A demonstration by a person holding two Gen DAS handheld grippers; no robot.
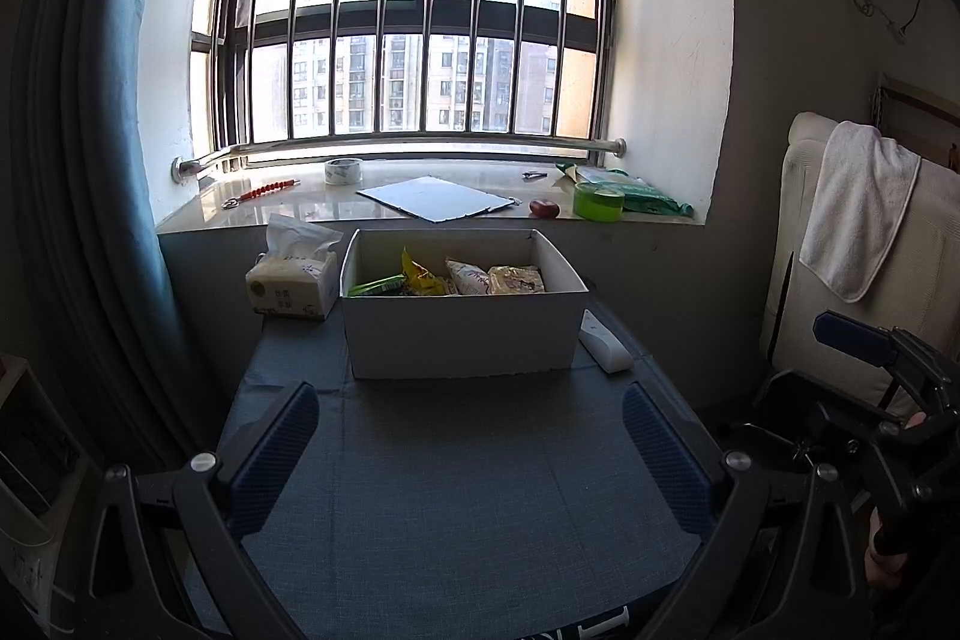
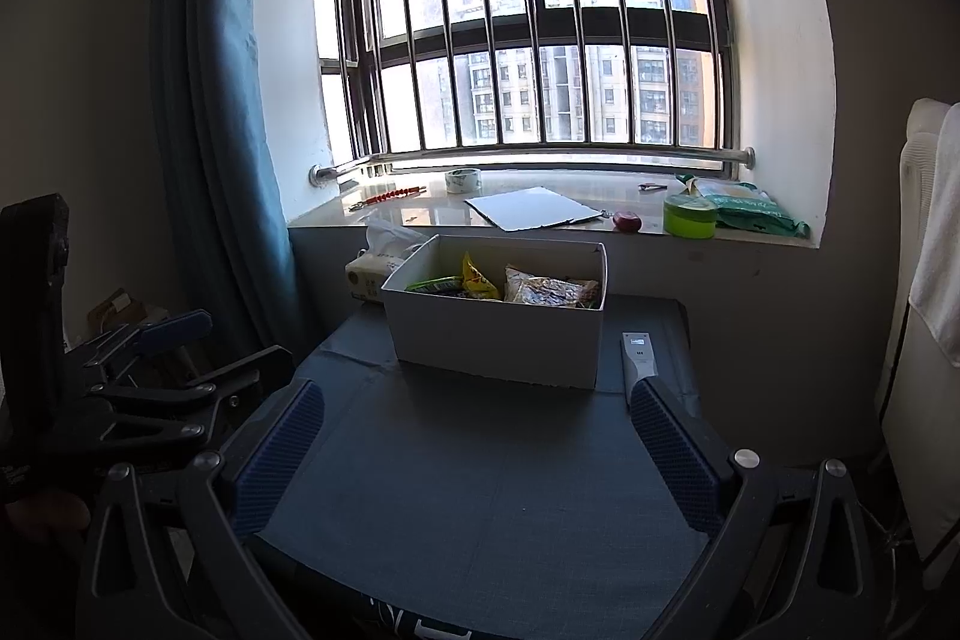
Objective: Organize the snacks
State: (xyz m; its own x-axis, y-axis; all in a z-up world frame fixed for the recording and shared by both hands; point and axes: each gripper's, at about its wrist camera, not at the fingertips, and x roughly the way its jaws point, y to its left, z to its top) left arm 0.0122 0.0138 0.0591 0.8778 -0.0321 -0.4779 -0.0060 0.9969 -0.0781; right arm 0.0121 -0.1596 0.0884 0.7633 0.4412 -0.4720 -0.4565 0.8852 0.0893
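Note:
A white cardboard box [image 1: 459, 334] stands at the far side of a grey-blue table [image 1: 456, 484]. It holds several snack packets [image 1: 450, 277]: green, yellow and pale ones. The box also shows in the right wrist view [image 2: 498, 340] with the snack packets [image 2: 516, 287] inside. My left gripper [image 1: 471, 451] is open and empty, held above the near part of the table. My right gripper [image 2: 477, 451] is open and empty too, to the right of the left one. Each gripper shows at the edge of the other's view.
A tissue box [image 1: 293, 280] stands left of the white box. A white remote [image 1: 603, 343] lies to its right. The windowsill [image 1: 420, 202] holds a tape roll, a white board, a green tub and a green bag. A chair with a towel [image 1: 858, 214] stands at right.

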